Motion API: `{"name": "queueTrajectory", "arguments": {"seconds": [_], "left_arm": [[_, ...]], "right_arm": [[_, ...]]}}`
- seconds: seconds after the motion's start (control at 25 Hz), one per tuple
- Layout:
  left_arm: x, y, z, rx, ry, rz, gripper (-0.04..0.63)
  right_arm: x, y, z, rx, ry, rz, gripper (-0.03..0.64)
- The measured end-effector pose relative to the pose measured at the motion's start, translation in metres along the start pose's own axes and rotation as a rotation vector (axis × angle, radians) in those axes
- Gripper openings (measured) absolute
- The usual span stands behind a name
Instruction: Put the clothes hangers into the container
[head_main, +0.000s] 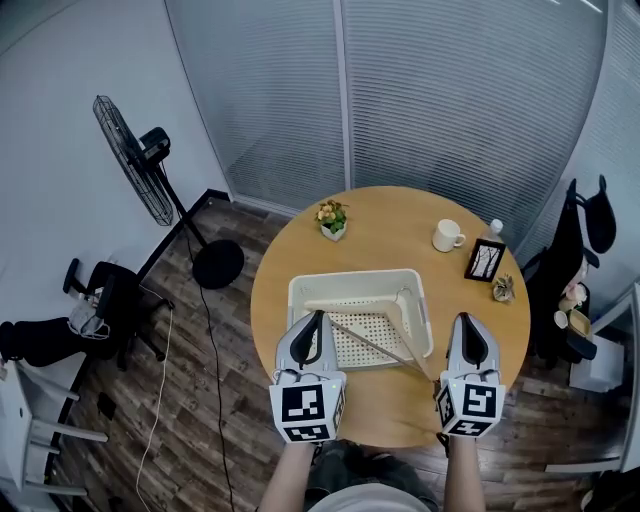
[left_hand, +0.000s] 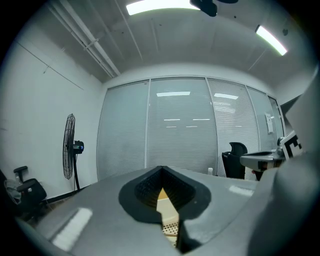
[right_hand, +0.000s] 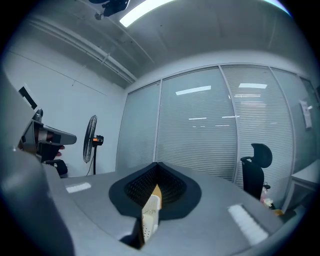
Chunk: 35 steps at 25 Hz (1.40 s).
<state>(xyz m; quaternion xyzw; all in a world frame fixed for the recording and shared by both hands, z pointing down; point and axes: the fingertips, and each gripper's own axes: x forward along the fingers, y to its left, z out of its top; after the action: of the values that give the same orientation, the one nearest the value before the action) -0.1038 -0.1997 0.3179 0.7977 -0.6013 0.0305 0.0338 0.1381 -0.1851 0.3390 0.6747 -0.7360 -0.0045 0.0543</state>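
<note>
hangers in container, one leg over the rim; both grippers closed and empty

the white container (head_main: 350, 279) stands on the round table (head_main: 400, 215), near the person's edge. the wooden hangers (head_main: 365, 342) lie inside it on the perforated floor. one thin leg runs diagonally toward the near right corner and appears to cross the rim there, with its tip just beyond, though the head view is too small to be sure.

left gripper (head_main: 315, 322): held over the container's near left corner, jaws pressed together, nothing between them. its own view (left_hand: 162, 192) shows only a narrow slit with the perforated container below.

right gripper (head_main: 465, 322): held just right of the container, over bare table, jaws likewise closed on nothing (right_hand: 155, 187). a strip of the container wall shows through its slit.

judgement: the task looks almost complete, with the protruding leg the one open item.

risks:
- nudging that leg with closed jaws could lever the hanger up and tip it out over the rim.
- a push from the right could slide the light container across the table instead of seating the hanger.
- a wide right-hand sweep could reach the mug (head_main: 448, 236) and photo frame (head_main: 485, 260) beyond, though both stand well apart from the container.
</note>
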Motion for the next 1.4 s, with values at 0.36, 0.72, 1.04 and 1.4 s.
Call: {"name": "queueTrajectory", "arguments": {"seconds": [0.36,0.72,1.04,1.4], "left_arm": [[-0.0040,0.0022,0.0028,0.005,-0.011,0.008,0.000],[-0.0071,0.0056,0.0043,0.003,-0.015,0.015,0.000],[-0.0091,0.0077,0.0048,0.003,-0.016,0.014,0.000],[-0.0096,0.0095,0.0040,0.001,-0.015,0.014,0.000]], "right_arm": [[-0.0035,0.0017,-0.0003,-0.003,-0.001,-0.016,0.024],[-0.0058,0.0014,0.0011,0.007,-0.004,-0.013,0.023],[-0.0081,0.0020,0.0059,0.001,-0.014,-0.018,0.024],[-0.0103,0.0017,0.0070,0.006,-0.019,-0.024,0.023]]}}
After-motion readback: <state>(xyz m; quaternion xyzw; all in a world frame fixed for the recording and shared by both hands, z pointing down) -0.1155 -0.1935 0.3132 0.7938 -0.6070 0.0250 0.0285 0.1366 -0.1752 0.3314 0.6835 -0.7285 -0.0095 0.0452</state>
